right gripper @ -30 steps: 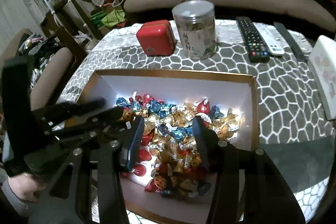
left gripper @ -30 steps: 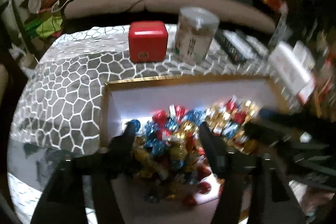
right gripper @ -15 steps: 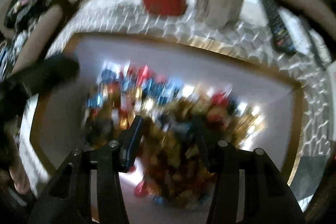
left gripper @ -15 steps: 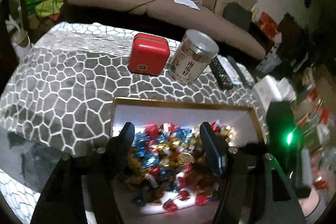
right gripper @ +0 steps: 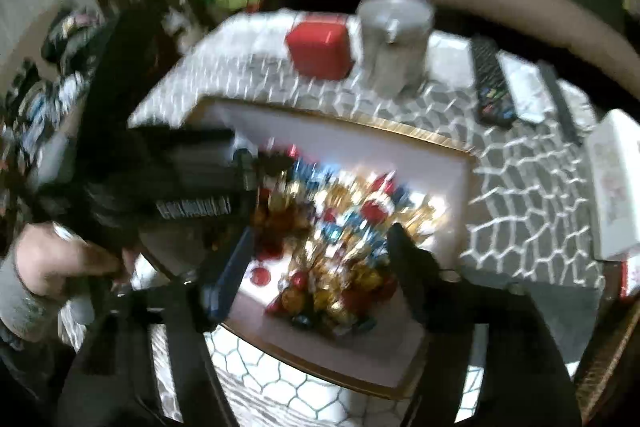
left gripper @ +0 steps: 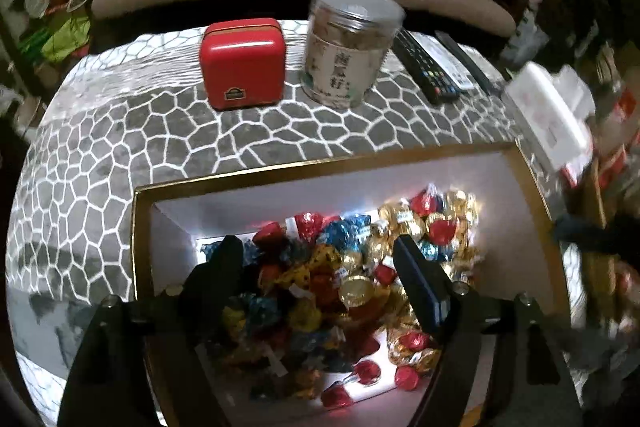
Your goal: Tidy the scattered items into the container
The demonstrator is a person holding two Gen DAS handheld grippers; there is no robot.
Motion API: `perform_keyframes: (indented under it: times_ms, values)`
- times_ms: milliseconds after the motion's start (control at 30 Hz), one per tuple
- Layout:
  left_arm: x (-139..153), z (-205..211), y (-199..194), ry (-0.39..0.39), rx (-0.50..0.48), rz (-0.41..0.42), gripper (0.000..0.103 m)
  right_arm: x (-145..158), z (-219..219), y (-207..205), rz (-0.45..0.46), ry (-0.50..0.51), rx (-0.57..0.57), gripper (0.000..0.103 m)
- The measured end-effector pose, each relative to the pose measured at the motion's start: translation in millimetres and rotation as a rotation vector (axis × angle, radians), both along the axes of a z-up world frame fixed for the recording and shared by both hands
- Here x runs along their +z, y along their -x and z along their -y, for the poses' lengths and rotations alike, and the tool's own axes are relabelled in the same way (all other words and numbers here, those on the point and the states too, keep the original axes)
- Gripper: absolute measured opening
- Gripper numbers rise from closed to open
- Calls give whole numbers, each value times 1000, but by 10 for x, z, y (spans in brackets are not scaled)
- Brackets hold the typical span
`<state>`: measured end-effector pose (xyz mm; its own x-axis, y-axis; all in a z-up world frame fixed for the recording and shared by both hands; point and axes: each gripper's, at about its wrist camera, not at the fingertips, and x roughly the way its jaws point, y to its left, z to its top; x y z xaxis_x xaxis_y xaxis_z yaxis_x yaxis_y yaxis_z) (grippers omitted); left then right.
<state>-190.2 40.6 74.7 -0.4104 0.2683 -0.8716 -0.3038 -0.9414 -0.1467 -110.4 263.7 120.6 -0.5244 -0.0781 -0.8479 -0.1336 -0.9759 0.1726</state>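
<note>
1. The box [left gripper: 336, 163], white inside with a gold rim, sits on a grey table [left gripper: 120, 155] with a white web pattern.
2. The sweets [left gripper: 344, 267], foil-wrapped in red, blue and gold, lie heaped in the box.
3. The left gripper [left gripper: 316, 259] hangs over the heap; its jaws have just been opening and stand apart, pressing on nothing.
4. The right gripper [right gripper: 320, 247], blurred, also hangs over the sweets; its jaws have just been opening and hold nothing.
5. A hand [right gripper: 60, 259] grips the left tool's handle.
6. Behind the box stand a red tin [left gripper: 243, 63] and a clear jar [left gripper: 348, 43], with remotes [left gripper: 428, 67] beside the jar.
</note>
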Motion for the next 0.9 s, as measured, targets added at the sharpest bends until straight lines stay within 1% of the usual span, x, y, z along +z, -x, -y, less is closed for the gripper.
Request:
perform_keyframes:
  times_ms: [33,100,133,167,200,233,333,400,433,500,533,567,600,633,667,733,800,833,900]
  values:
    - [4,-10,-25,3,-12,-6,77,50,-42,-53,-36,21,-14,68]
    - [85,-29,-93,-2,-10,-59,77,149,-131,-138,-95,76,-45,68]
    - [128,-43,-104,-22,-13,-74,77,200,-170,-184,-123,102,-63,68]
    - [162,-70,-116,-54,-27,-76,77,229,-215,-232,-148,129,-76,68]
    - [178,-116,-117,-68,-42,-69,77,237,-240,-255,-159,149,-82,68]
    - [167,-185,-109,-64,-61,-56,77,248,-273,-283,-165,162,-92,68]
    - [27,-403,-47,14,-97,-11,77,291,-338,-380,-171,154,-112,68]
    - [-147,-478,12,54,-117,55,77,299,-366,-406,-170,147,-119,68]
    - [-203,-493,36,50,-127,97,77,307,-373,-419,-170,148,-120,68]
    - [-217,-445,63,-12,-139,144,77,308,-386,-441,-166,142,-120,68]
    - [-239,-447,61,-46,-171,189,77,308,-386,-452,-163,136,-119,68]
    - [-291,-454,37,-98,-221,273,77,305,-387,-463,-160,128,-119,68]
    - [-337,-463,0,-112,-249,326,77,300,-387,-476,-158,123,-118,68]
    - [-330,-472,-52,-93,-276,322,77,294,-390,-490,-154,124,-116,68]
    - [-329,-466,-103,-54,-286,324,77,282,-396,-499,-149,126,-116,68]
    - [-324,-393,-162,-60,-284,353,77,263,-414,-519,-144,125,-123,68]
    - [-188,-252,-221,-75,-258,293,77,264,-423,-545,-146,131,-128,68]
    - [-96,-164,-243,-78,-228,245,77,268,-422,-553,-149,131,-132,68]
    - [116,58,-277,-92,-121,123,77,273,-396,-546,-150,131,-129,68]
